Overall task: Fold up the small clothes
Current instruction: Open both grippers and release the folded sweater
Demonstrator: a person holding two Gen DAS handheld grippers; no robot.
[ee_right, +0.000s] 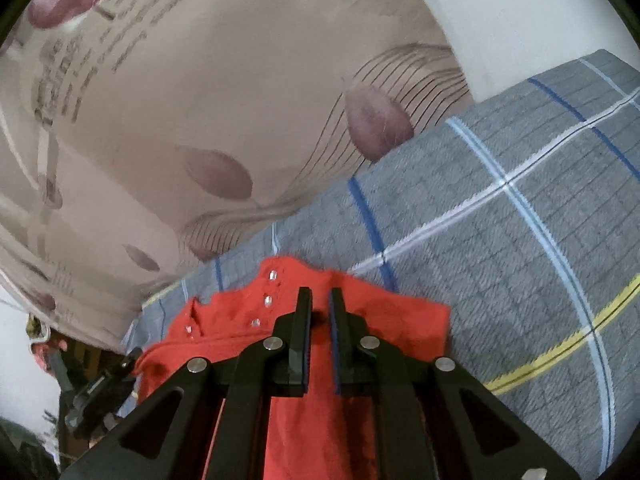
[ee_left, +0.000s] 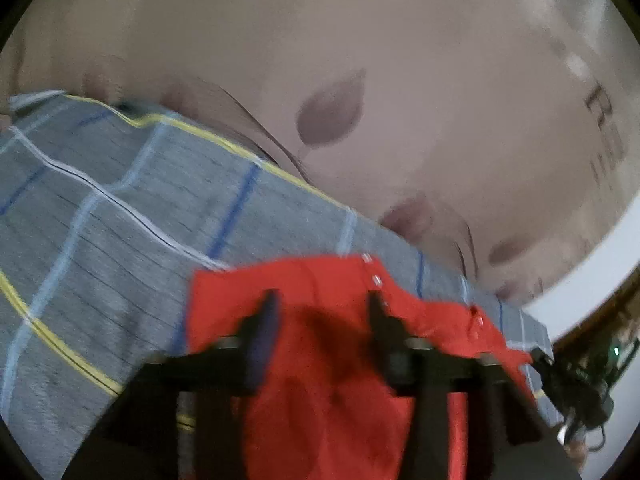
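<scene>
A small red garment (ee_left: 320, 360) with white snap buttons lies on a grey checked sheet (ee_left: 100, 208). My left gripper (ee_left: 322, 304) hovers over it with its fingers wide apart and nothing between them; the view is blurred. In the right wrist view the same red garment (ee_right: 384, 312) lies under my right gripper (ee_right: 320, 300). Its fingers stand close together with a narrow gap, and red cloth shows through the gap. I cannot tell whether they pinch the cloth. The other gripper (ee_right: 96, 396) shows at the lower left.
The grey checked sheet (ee_right: 520, 220) covers the bed. Behind it hangs a beige curtain (ee_right: 200, 100) printed with purple leaves and text, which also shows in the left wrist view (ee_left: 360, 80). A white wall (ee_right: 520, 8) is at the upper right.
</scene>
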